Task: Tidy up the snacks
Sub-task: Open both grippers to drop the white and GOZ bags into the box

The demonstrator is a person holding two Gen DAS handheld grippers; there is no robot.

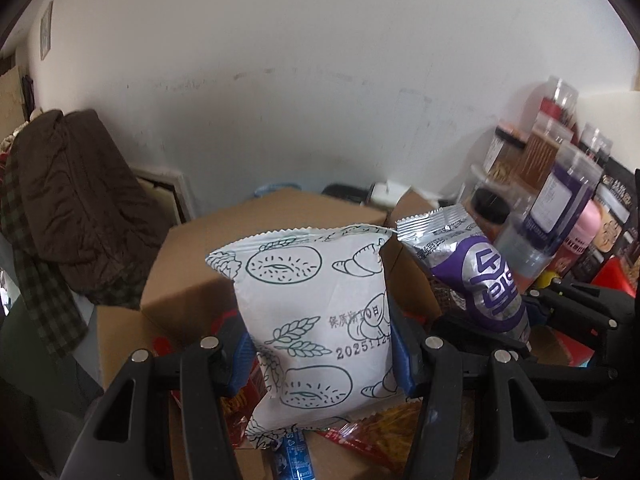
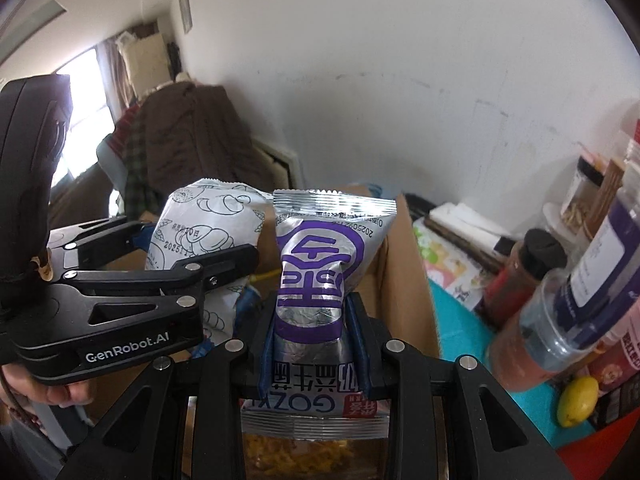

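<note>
Both packs look light, soft, air-puffed; film is slick and crinkly, contents prob. crushable. Best hold is mid-body w/ modest squeeze, or flat sealed edge; too hard = crushed snack or popped seam.

L gripper [image 1: 320, 354] is clamped on white pack [image 1: 316, 312], centre of left view, pads on both sides at mid-height, pack upright. R gripper [image 2: 318, 340] is clamped on silver-purple pack [image 2: 316, 264], centre of right view, foil pinched in at the waist, print upside down. The two packs sit just beside each other, both up off any surface.

Around: open cardboard box [image 1: 192, 276] behind and below the packs, more snack bags [image 1: 372, 432] under the grippers. Jars and bottles [image 2: 560, 304] crowd the right edge; lemon [image 2: 578, 404] lower right. Brown coat [image 1: 80, 208] at left, clear of work. Main obstacles: box flaps, and the grippers crowding each other.
</note>
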